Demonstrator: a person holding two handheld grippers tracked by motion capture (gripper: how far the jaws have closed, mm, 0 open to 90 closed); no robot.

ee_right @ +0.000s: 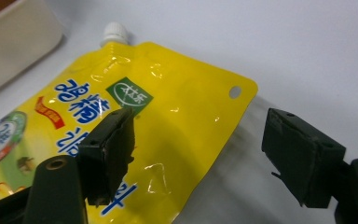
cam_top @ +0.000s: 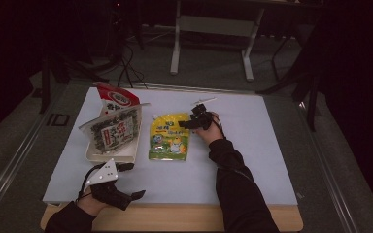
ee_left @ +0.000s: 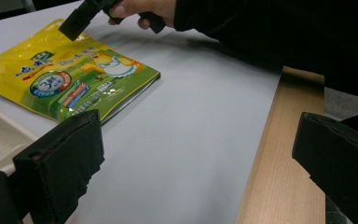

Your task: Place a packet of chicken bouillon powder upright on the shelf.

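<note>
Right gripper view shows the yellow spout pouch [ee_right: 135, 135] lying flat just beside the white tray [ee_right: 14, 32], the right gripper [ee_right: 200, 154] spread astride its top corner; reaching step, next lower and pinch. Left gripper [cam_top: 126, 182] waits spread, nearer the person.

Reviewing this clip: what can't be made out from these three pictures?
- Yellow pouch: its lower part is cut off by the frame edge in the right gripper view; its print is too small to read in the high view.
- White tray: its contents are hidden by the seaweed packet leaning over it.
- Right tongs: open over the pouch's corner; whether either pad touches the pouch is unclear.
- Left tongs: open; their tips are cut off in the left gripper view.
</note>
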